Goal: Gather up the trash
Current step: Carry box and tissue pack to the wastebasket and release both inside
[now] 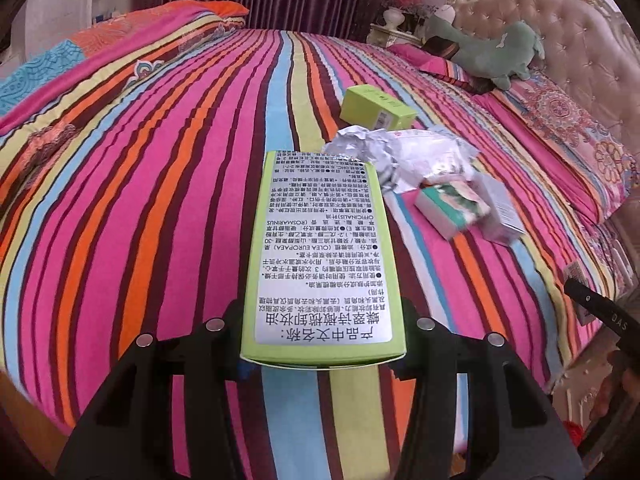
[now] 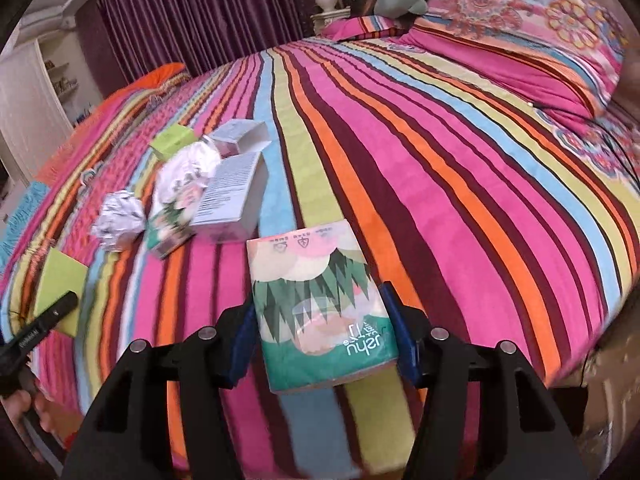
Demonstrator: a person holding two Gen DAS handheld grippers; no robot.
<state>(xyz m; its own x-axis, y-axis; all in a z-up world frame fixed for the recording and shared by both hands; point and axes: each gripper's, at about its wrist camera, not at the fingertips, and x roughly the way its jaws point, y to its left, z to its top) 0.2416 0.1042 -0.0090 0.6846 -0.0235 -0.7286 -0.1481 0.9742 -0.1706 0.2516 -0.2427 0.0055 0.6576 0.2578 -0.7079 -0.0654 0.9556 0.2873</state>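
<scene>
My left gripper [image 1: 322,332] is shut on a long lime-green box [image 1: 320,256] with a white printed label, held above the striped bed. My right gripper [image 2: 322,340] is shut on a green and pink tissue pack [image 2: 320,312], also held over the bed. More trash lies in a heap on the bed: a crumpled foil ball [image 2: 118,220], a second tissue pack [image 2: 170,224], a white box [image 2: 234,196], a grey-white box [image 2: 240,136] and a small green box [image 1: 376,110]. The green box in my left gripper also shows at the left of the right wrist view [image 2: 60,292].
The bed [image 1: 160,180] has a bright striped cover. Patterned pillows [image 2: 520,40] and a green plush toy [image 1: 492,54] lie by the tufted headboard [image 1: 580,32]. Purple curtains [image 2: 192,12] hang behind. A white shelf unit [image 2: 36,92] stands on the left.
</scene>
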